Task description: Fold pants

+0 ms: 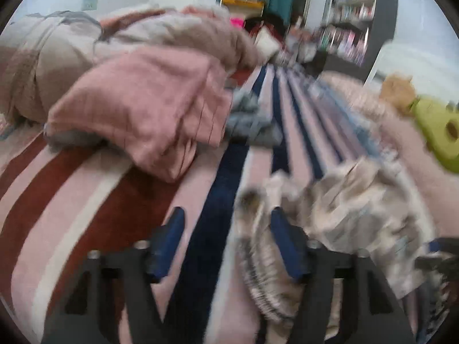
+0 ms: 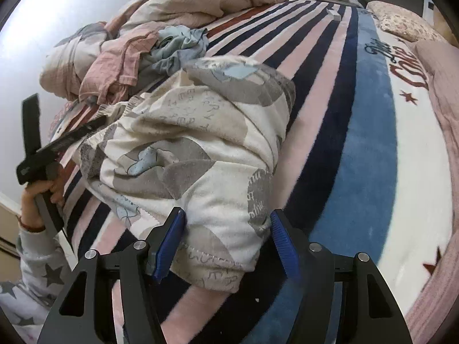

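The pants [image 2: 195, 143] are cream with grey and pale blue patches and lie bunched on the striped blanket [image 2: 358, 132]. In the right wrist view my right gripper [image 2: 228, 223] is open, its blue fingers [image 2: 172, 240] on either side of the near leg end. The left gripper [image 2: 86, 129] shows at the far left by the elastic waistband. In the blurred left wrist view my left gripper [image 1: 226, 223] is open over the blanket [image 1: 114, 215], with the pants [image 1: 330, 218] against its right finger [image 1: 284, 246].
A pile of pink [image 2: 120, 66], beige and pale blue clothes [image 2: 178, 48] lies beyond the pants, with a bunched duvet [image 2: 200, 0] behind. Pillows [image 2: 401, 20] sit at the right. A green plush toy [image 1: 439, 134] lies at the right of the left wrist view.
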Demonstrator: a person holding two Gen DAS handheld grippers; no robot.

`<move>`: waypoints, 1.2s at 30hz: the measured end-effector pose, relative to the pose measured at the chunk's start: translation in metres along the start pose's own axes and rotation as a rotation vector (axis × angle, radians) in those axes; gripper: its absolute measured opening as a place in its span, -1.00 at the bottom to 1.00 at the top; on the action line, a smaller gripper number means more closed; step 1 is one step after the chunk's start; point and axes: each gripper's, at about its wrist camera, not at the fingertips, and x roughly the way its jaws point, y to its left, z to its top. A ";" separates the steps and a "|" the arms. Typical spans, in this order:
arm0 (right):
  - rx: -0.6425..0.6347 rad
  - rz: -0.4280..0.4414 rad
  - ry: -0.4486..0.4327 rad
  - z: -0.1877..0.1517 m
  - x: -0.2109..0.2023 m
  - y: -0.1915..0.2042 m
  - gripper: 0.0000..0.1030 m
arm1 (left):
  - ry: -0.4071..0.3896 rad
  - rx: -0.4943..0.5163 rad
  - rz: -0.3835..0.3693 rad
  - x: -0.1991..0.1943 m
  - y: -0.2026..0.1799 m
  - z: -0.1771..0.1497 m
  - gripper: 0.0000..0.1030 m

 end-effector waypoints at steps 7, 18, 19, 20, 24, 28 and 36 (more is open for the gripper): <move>-0.013 0.008 -0.050 0.011 -0.011 0.012 0.12 | 0.000 0.129 -0.205 -0.007 -0.046 0.020 0.16; -0.027 0.020 -0.065 0.013 -0.013 0.020 0.15 | 0.159 0.194 -0.155 0.049 -0.073 0.002 -0.82; -0.023 0.021 -0.067 0.013 -0.013 0.019 0.15 | 0.135 0.185 -0.154 0.043 -0.070 0.004 -0.85; -0.021 0.020 -0.069 0.014 -0.013 0.018 0.15 | 0.103 0.168 -0.149 0.035 -0.063 0.006 -0.87; -0.012 0.017 -0.077 0.017 -0.013 0.016 0.14 | -0.006 0.078 -0.058 0.014 -0.041 0.014 -0.87; -0.002 0.019 -0.073 0.019 -0.012 0.014 0.14 | 0.036 0.060 -0.002 0.029 -0.025 0.011 -0.78; 0.031 0.019 -0.049 0.021 -0.007 0.003 0.19 | 0.095 -0.011 -0.088 0.028 -0.005 0.006 0.39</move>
